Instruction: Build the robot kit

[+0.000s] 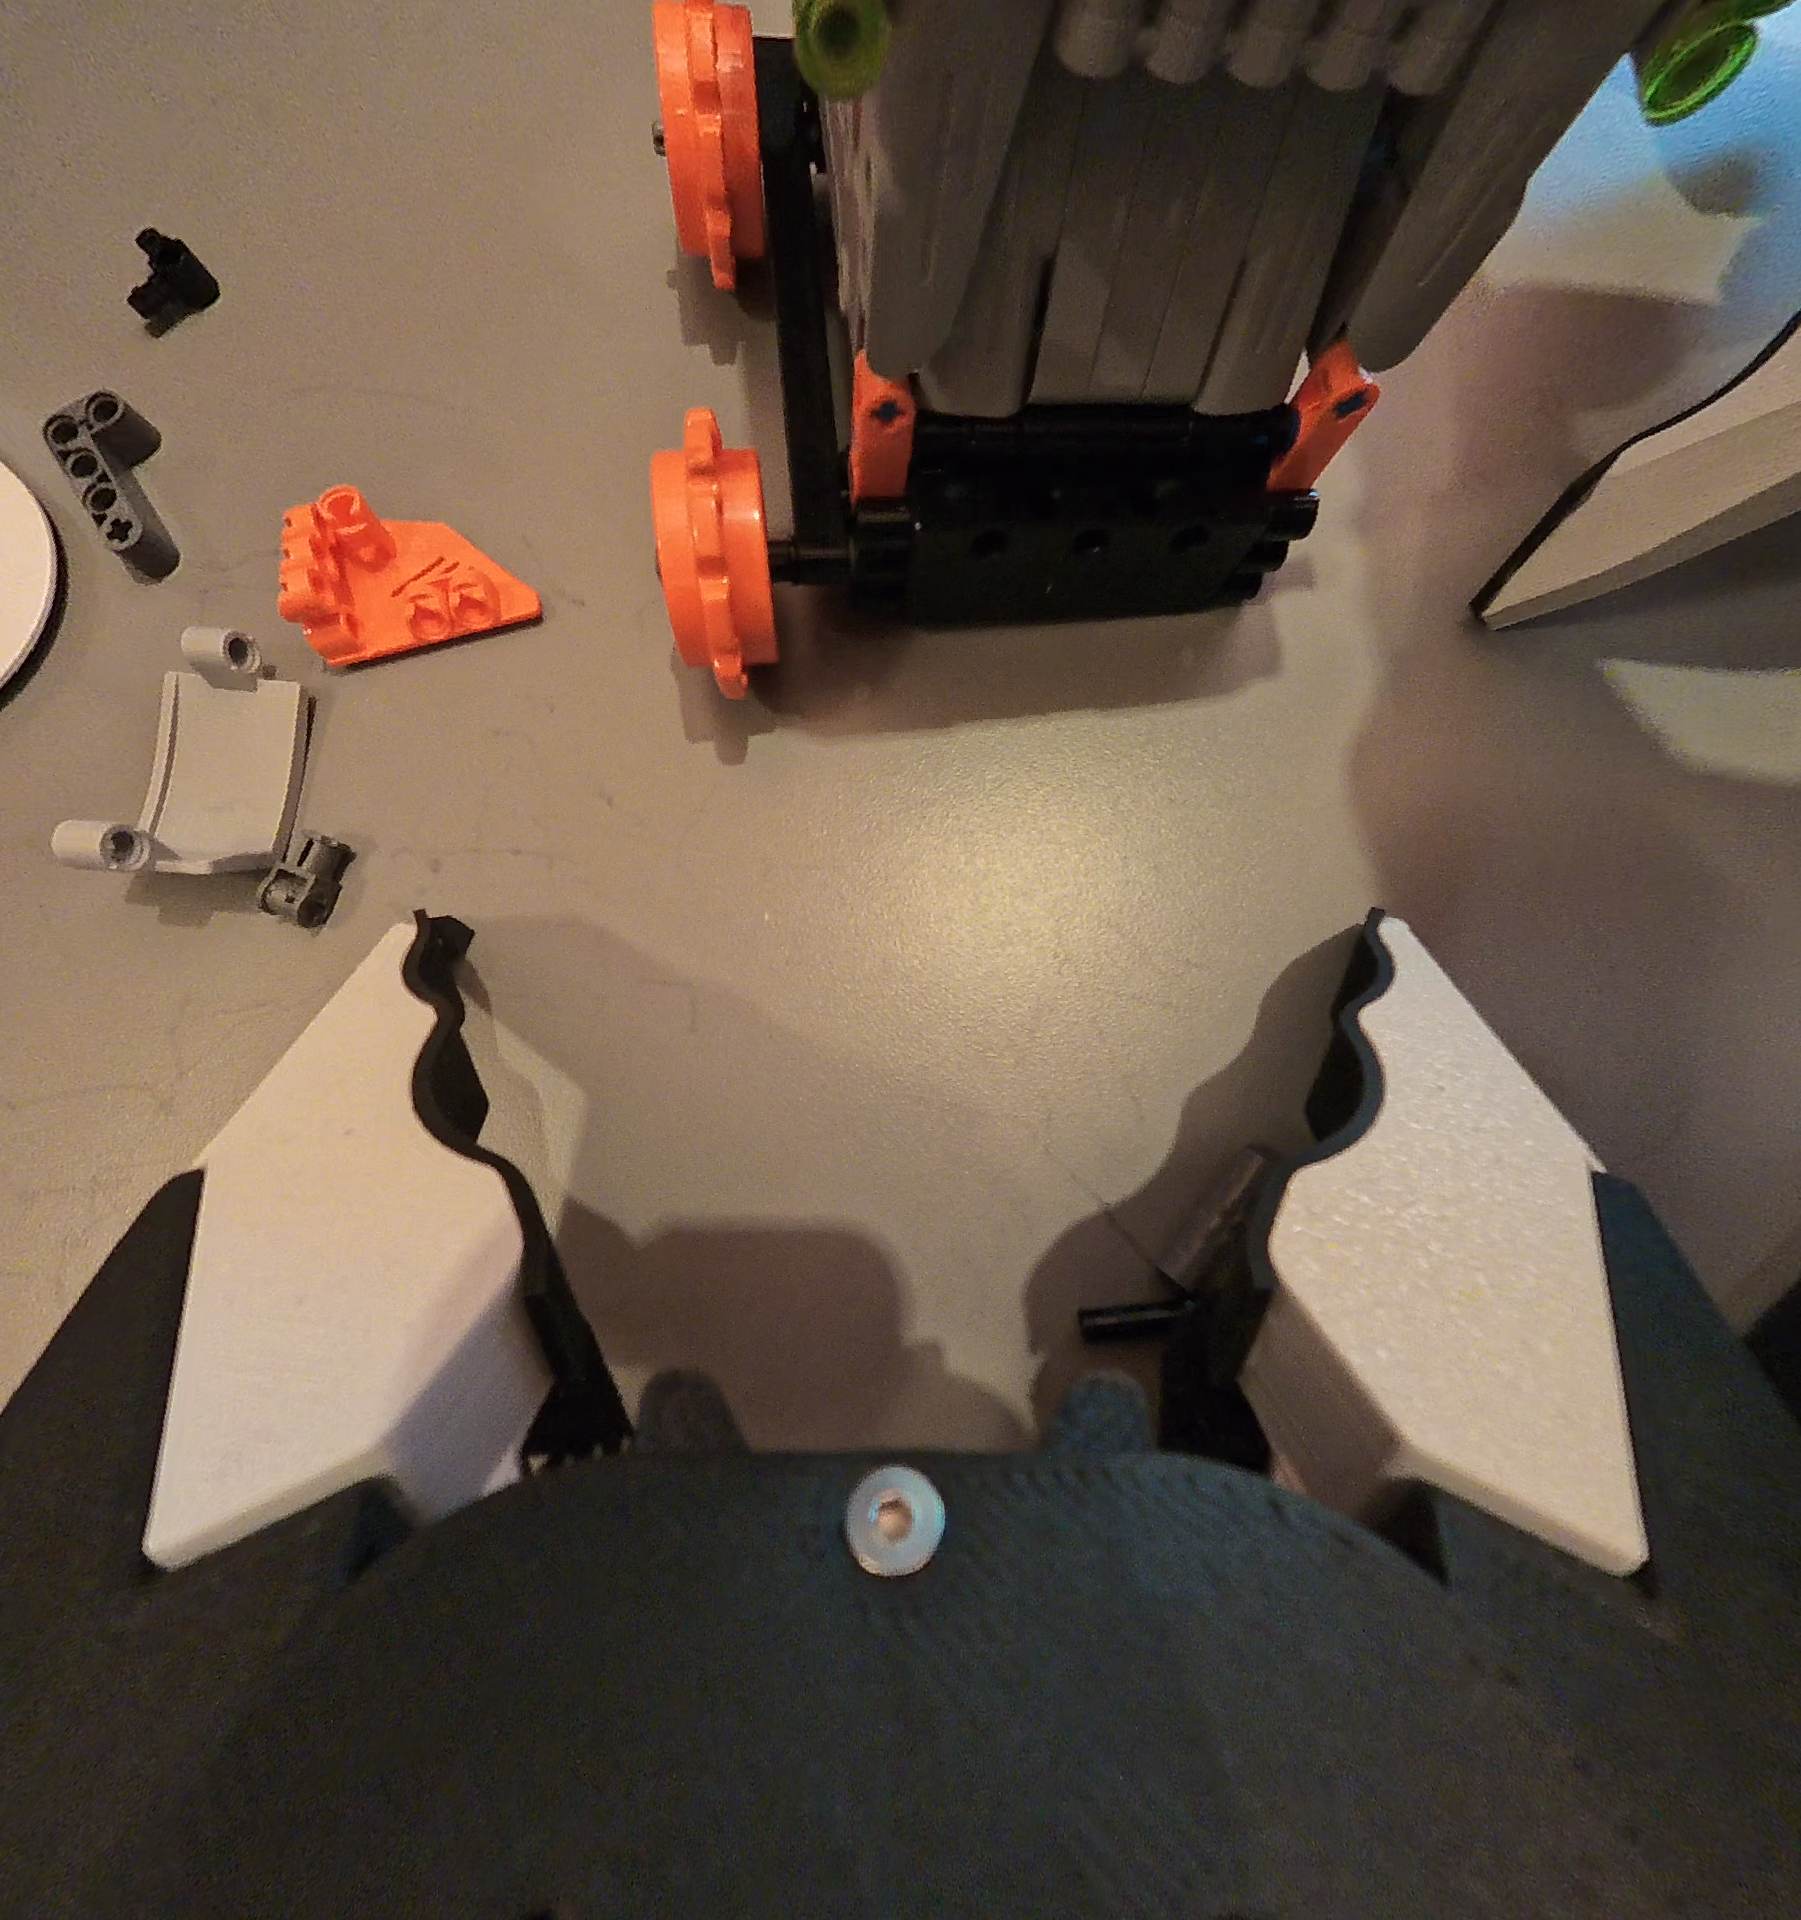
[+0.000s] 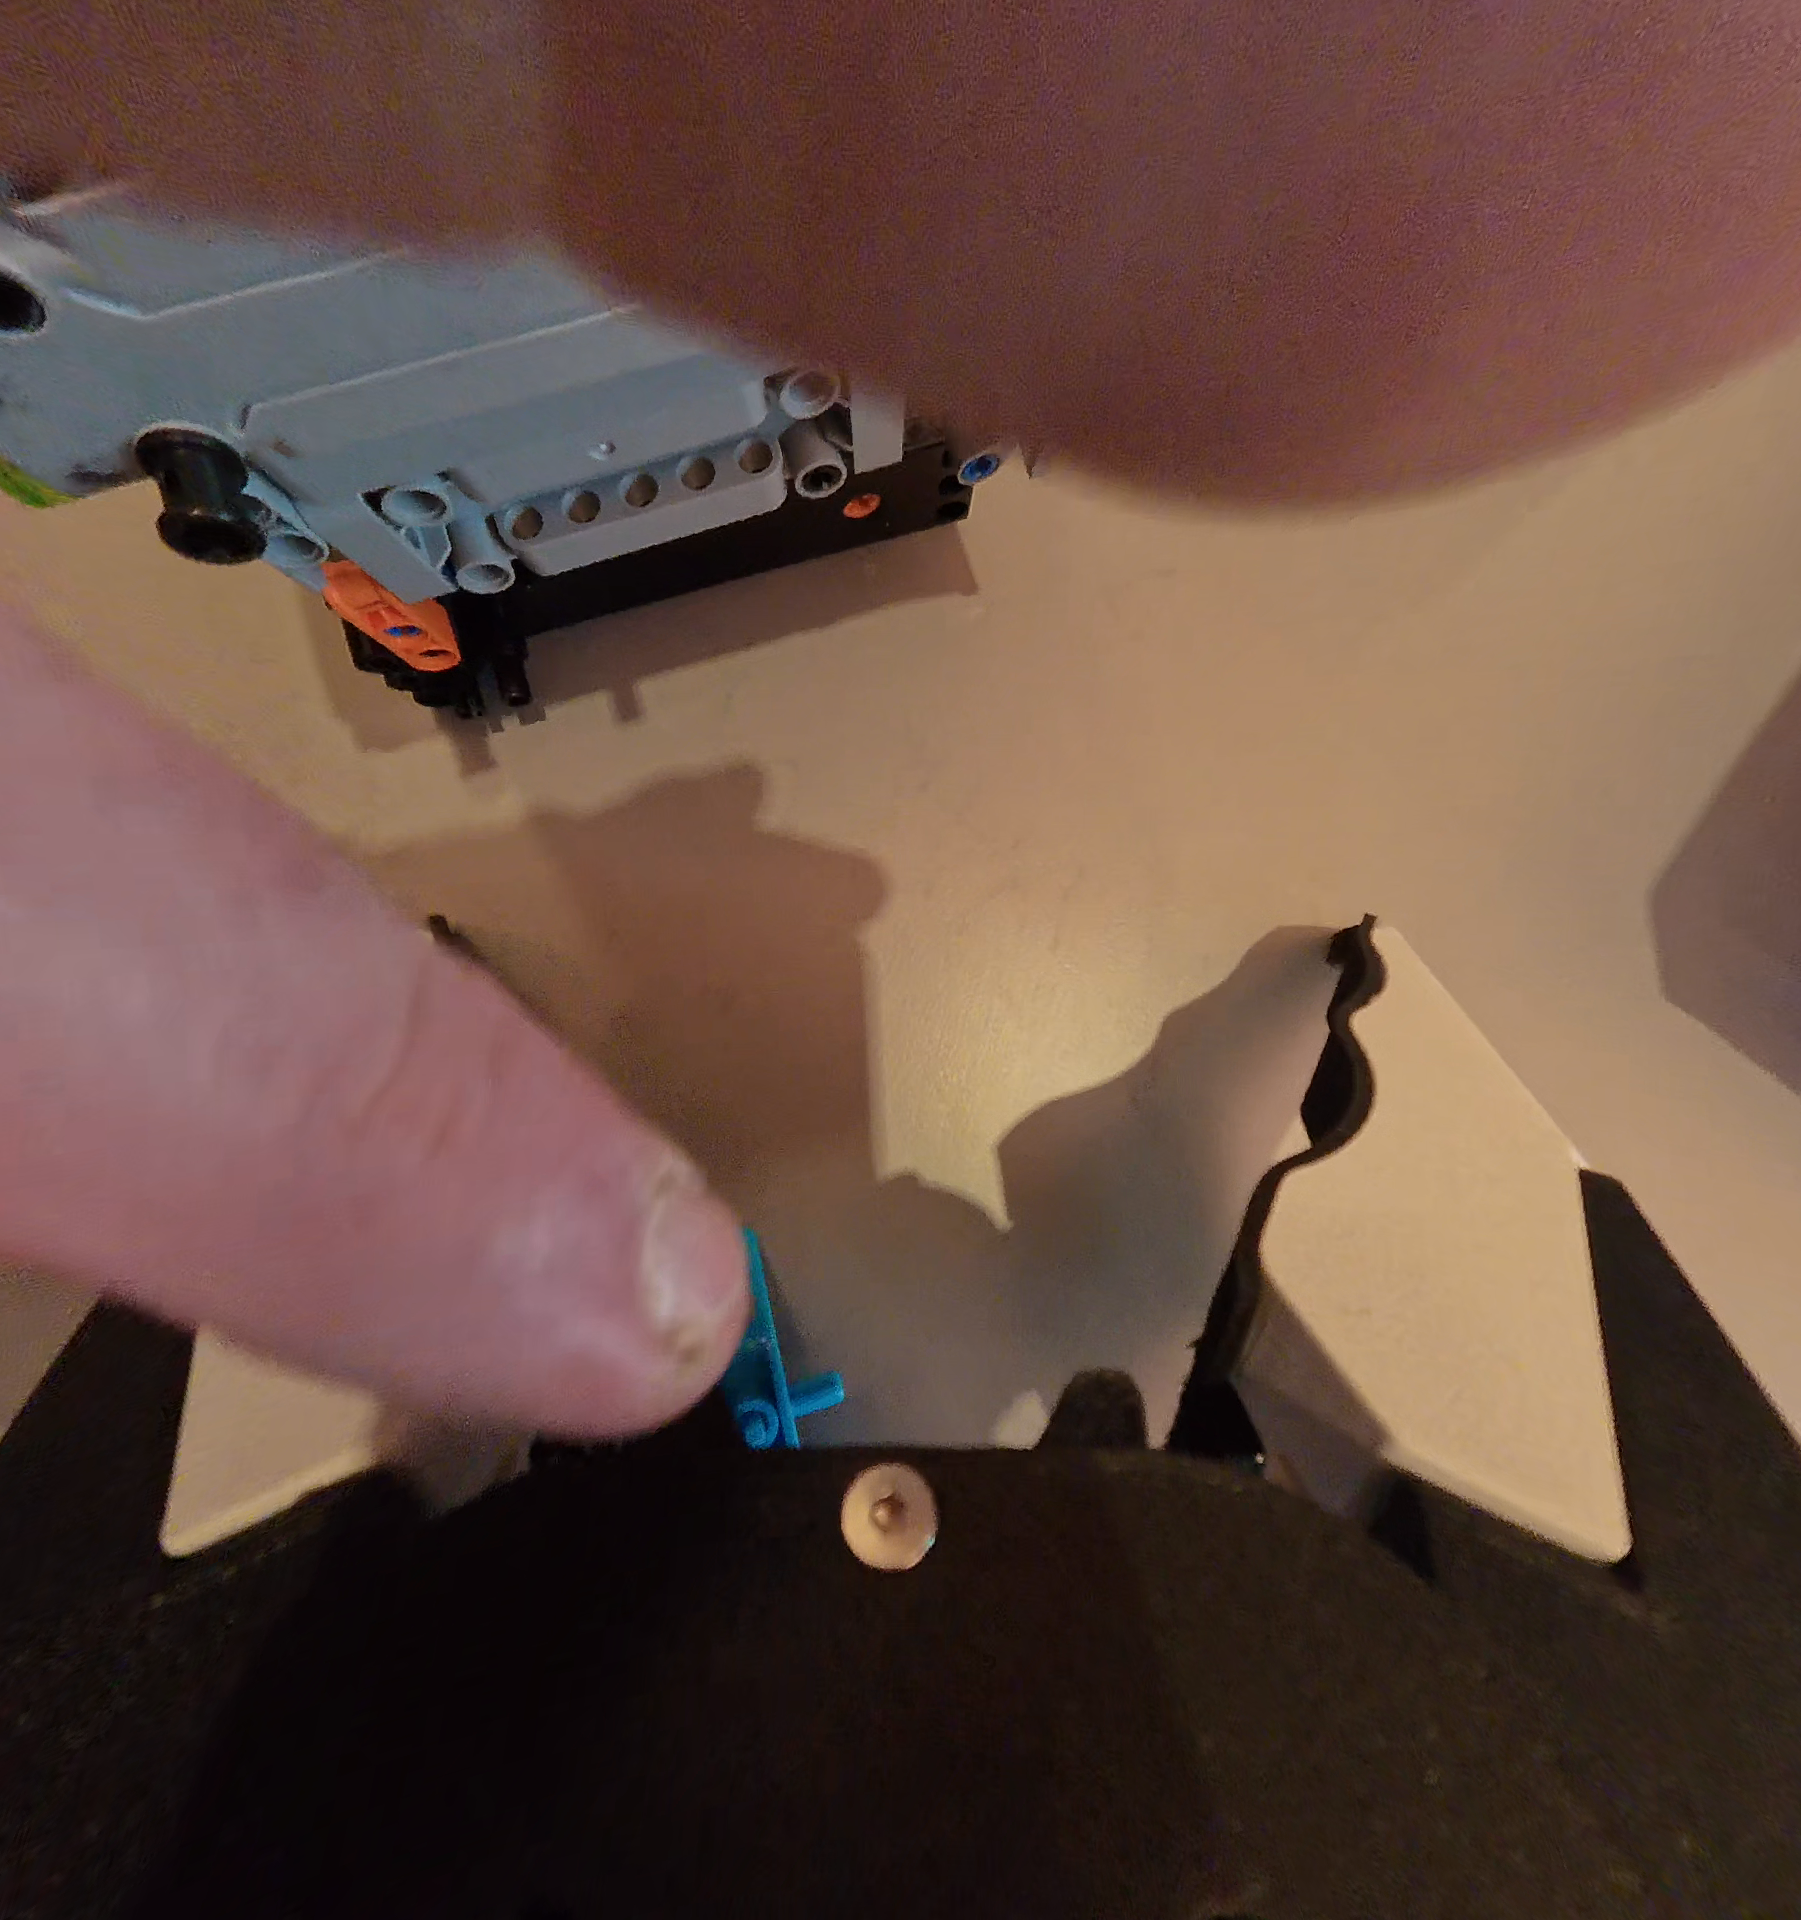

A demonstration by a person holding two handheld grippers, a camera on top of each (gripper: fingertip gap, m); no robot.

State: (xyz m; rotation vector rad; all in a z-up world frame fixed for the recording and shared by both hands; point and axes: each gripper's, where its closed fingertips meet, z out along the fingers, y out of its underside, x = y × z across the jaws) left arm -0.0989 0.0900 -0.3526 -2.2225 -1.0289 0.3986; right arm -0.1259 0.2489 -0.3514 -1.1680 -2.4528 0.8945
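Left gripper hangs over the grey counter, fingers spread wide w/ nothing between the tips; a small black pin w/ a grey piece sits against the inner side of 1 finger, near its base. Ahead stands a grey, black and orange plastic brick-built vehicle w/ 2 orange wheels. Off to 1 side lie loose parts: an orange wedge panel, a curved light-grey panel, a dark-grey beam. Right gripper also wide open; a person's hand covers 1 finger and touches a small blue plastic pin piece near the gripper base. Can't tell if the fingers hold it.
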